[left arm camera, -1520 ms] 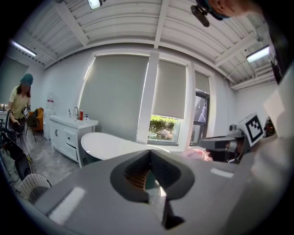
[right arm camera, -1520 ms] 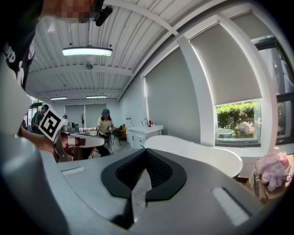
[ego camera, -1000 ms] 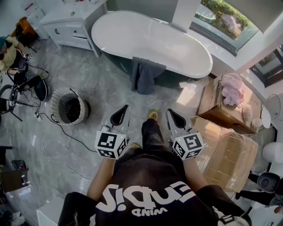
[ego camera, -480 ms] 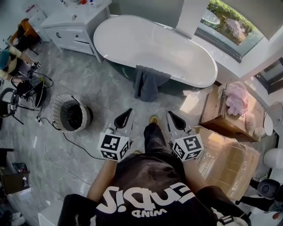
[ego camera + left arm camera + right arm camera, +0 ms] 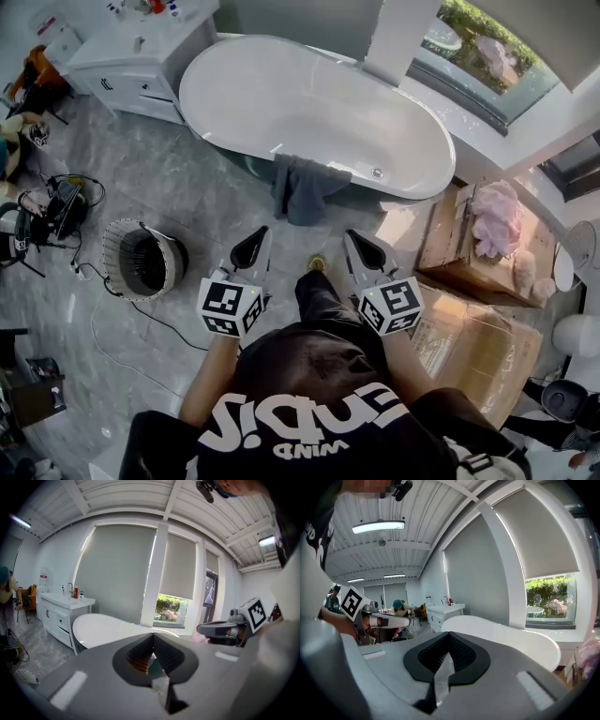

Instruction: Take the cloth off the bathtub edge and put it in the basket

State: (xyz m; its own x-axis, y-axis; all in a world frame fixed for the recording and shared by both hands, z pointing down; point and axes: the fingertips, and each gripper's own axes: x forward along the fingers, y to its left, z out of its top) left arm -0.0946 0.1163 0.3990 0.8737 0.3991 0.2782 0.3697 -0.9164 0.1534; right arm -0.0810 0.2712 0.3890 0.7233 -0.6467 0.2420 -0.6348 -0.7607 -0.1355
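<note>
Both tongs are fully closed with nothing between them. In the left gripper view the left tongs (image 5: 152,645) meet pad to pad along a thin seam, and the right gripper view shows the right tongs (image 5: 449,645) meeting the same way.

Seen from the head view, the two are held side by side but apart, in front of the person's body. One sits on either side of a dark trouser leg (image 5: 319,295), and both point toward the bathtub (image 5: 309,103).

The cloth (image 5: 302,187) is dark grey and hangs over the near edge of the tub. It is ahead of the tongs, between the lines they point along and a little closer to the left pair. Neither pair touches it.

The basket (image 5: 142,259) is round, with pale slatted sides and a dark inside. It stands on the grey marble floor (image 5: 206,178), off to the outer side of the left tongs and about level with their tips. Further ahead on that side is a white vanity cabinet (image 5: 141,56).

To the outer side of the right tongs lie cardboard boxes (image 5: 469,253), one of them carrying a pink bundle (image 5: 494,211).
</note>
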